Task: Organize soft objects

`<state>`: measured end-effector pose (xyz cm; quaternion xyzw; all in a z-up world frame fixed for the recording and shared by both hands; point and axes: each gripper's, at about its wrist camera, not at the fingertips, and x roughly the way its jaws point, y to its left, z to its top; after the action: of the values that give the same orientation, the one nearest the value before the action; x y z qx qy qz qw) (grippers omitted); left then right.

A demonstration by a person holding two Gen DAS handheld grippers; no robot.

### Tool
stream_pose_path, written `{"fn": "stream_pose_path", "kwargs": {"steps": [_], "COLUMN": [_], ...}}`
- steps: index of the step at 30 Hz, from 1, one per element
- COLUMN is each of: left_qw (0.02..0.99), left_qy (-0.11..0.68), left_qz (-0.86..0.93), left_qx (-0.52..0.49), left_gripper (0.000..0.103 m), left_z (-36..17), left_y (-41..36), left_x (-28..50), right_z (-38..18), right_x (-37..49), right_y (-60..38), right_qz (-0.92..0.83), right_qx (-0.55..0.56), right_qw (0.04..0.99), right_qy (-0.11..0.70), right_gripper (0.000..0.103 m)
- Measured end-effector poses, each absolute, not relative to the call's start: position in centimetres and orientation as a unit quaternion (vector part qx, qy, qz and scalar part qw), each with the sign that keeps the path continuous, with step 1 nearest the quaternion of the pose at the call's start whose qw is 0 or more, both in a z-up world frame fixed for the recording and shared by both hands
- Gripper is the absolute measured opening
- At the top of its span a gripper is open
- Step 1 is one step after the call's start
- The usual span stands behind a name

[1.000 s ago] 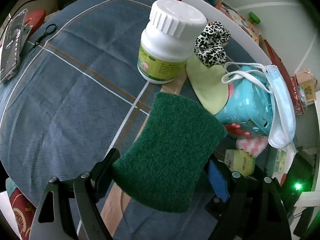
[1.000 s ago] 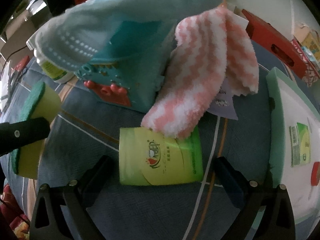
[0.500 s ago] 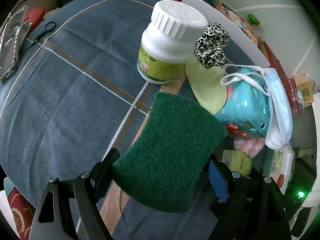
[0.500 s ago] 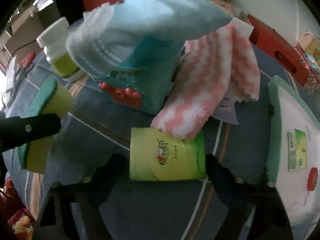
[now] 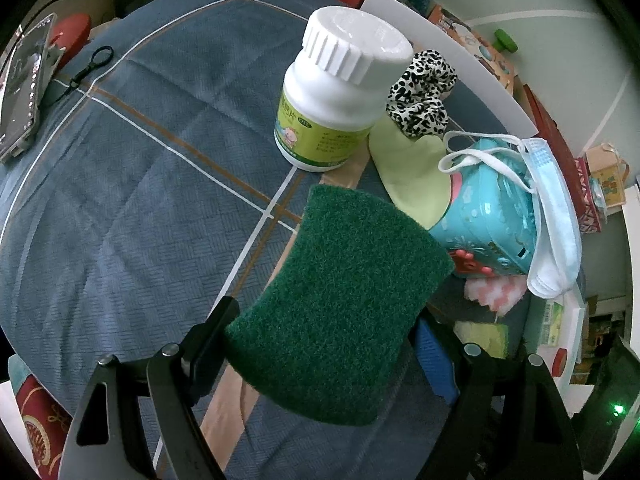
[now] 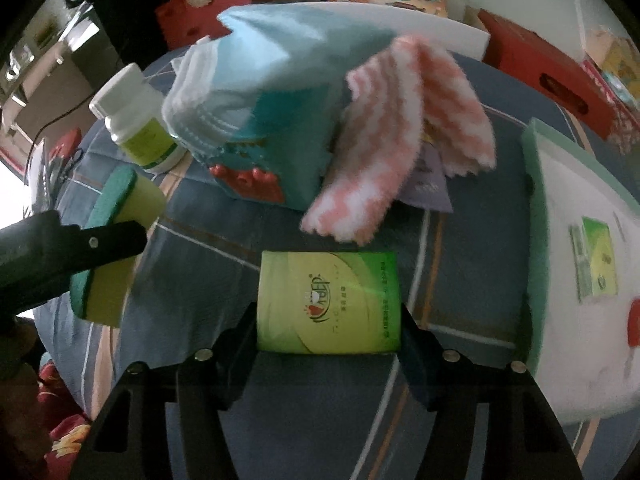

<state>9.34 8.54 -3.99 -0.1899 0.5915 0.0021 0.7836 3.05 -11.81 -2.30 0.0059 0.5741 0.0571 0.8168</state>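
Observation:
My left gripper point(image 5: 324, 332) is shut on a green scouring sponge point(image 5: 340, 300) and holds it above the blue checked cloth; the sponge also shows at the left of the right wrist view point(image 6: 116, 240). My right gripper point(image 6: 328, 332) is shut on a green tissue pack point(image 6: 328, 300), which also shows in the left wrist view point(image 5: 482, 338). A pink-and-white fluffy cloth point(image 6: 400, 140) and a blue face mask point(image 6: 280, 64) hang on a teal toy box point(image 6: 280, 160). A leopard scrunchie point(image 5: 420, 96) and a pale green cloth point(image 5: 412, 176) lie behind.
A white pill bottle point(image 5: 340, 88) stands mid-table. A white tray with green rim point(image 6: 580, 240) sits at the right. A phone point(image 5: 24, 88) and a black clip point(image 5: 90, 64) lie far left. Red boxes point(image 6: 544, 68) stand behind the table.
My right gripper moved onto the tissue pack and closed on it; the pack now sits between the fingers, clear of the pink cloth. My left gripper kept holding the sponge, nearly still.

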Motion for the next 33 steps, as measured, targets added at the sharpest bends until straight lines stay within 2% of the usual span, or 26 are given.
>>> {"fn": "stream_pose_path", "kwargs": {"steps": [9,17,33], "left_qw": [0.801,0.844,0.883], "left_qy": [0.569,0.516,0.453], "left_qz": [0.004,0.013,-0.094], "left_qx": [-0.186,-0.143,-0.081], "left_gripper": [0.084,0.084,0.084], "left_z": [-2.4,1.6,9.8], "left_y": [8.8,7.9,-0.9], "left_x": [8.7,7.3,8.2], "right_z": [1.7,3.4,7.0], "right_x": [2.3,4.1,2.5], "right_y": [-14.1,-17.0,-26.9], "right_qz": [0.024,-0.019,-0.131], "right_qx": [0.026,0.043,0.118], "right_qw": [0.843,0.862,0.876], "right_qy": [0.537,0.505,0.449], "right_gripper": [0.066,0.066,0.066]}}
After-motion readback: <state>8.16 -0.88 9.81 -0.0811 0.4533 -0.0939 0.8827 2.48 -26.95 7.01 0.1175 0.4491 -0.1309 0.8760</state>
